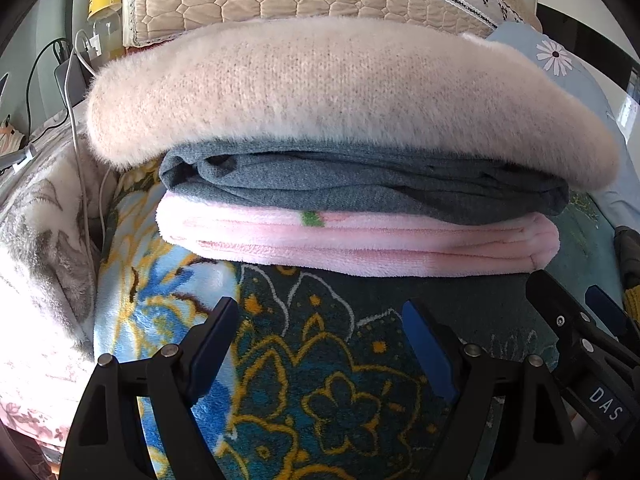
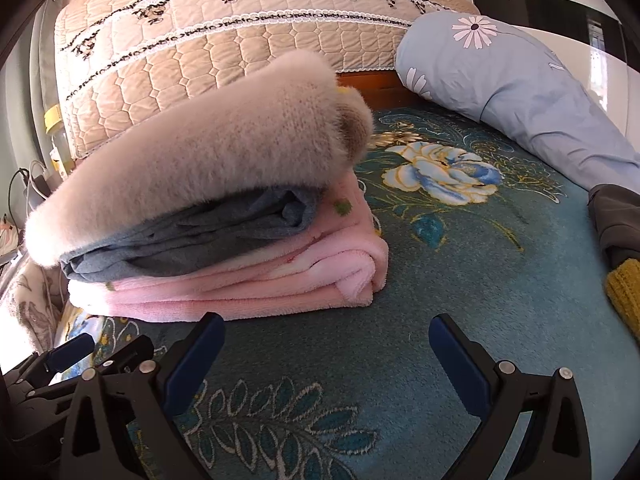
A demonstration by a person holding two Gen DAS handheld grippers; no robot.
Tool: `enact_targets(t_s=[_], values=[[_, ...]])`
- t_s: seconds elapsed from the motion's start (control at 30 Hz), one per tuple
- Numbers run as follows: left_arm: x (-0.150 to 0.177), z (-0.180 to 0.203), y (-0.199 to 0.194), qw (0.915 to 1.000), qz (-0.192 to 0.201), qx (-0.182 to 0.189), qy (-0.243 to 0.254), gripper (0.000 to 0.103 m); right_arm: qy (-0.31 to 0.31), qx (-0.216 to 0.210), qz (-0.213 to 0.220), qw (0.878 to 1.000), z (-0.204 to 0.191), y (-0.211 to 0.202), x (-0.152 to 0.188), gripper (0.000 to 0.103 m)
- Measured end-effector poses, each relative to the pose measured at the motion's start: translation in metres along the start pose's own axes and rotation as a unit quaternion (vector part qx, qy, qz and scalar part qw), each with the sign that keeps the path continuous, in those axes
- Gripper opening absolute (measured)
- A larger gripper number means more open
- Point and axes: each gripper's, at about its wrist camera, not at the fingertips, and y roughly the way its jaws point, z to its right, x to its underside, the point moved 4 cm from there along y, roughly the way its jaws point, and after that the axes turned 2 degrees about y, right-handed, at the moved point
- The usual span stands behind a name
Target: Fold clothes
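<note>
A stack of three folded clothes lies on the bed. On top is a fuzzy beige-pink sweater (image 1: 340, 92) (image 2: 208, 152), under it a grey garment (image 1: 360, 188) (image 2: 192, 232), and at the bottom a pink fleece piece (image 1: 360, 244) (image 2: 280, 280). My left gripper (image 1: 320, 312) (image 2: 100, 354) hovers open just in front of the stack's near edge, with nothing between its blue pads. My right gripper (image 2: 326, 324) (image 1: 572, 294) is open too, beside the left one, off the stack's right front corner, over bare blanket.
The bed is covered by a teal floral blanket (image 2: 460, 264). A quilted beige headboard cover (image 2: 240, 40) rises behind the stack. A blue daisy pillow (image 2: 520, 92) lies at the back right, dark and yellow knit clothes (image 2: 620, 272) at the right edge, cables and a bottle (image 1: 104, 20) on the left.
</note>
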Motion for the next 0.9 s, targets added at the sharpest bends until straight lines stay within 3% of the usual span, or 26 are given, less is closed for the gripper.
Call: enact_targets(t_s=[0.37, 0.73, 0.9], values=[[-0.001, 0.021, 0.001, 0.9989, -0.004, -0.005, 0.047, 0.084, -0.009, -0.001, -0.008, 1.0, -0.003, 0.002, 0.001, 0.103], [-0.003, 0.008, 0.011, 0.9997, -0.021, -0.005, 0.006, 0.084, -0.002, -0.001, -0.012, 1.0, -0.002, 0.002, 0.001, 0.103], [-0.005, -0.007, -0.006, 0.9995, -0.011, 0.01, -0.026, 0.084, -0.003, 0.0, -0.013, 1.0, -0.001, 0.003, 0.001, 0.103]])
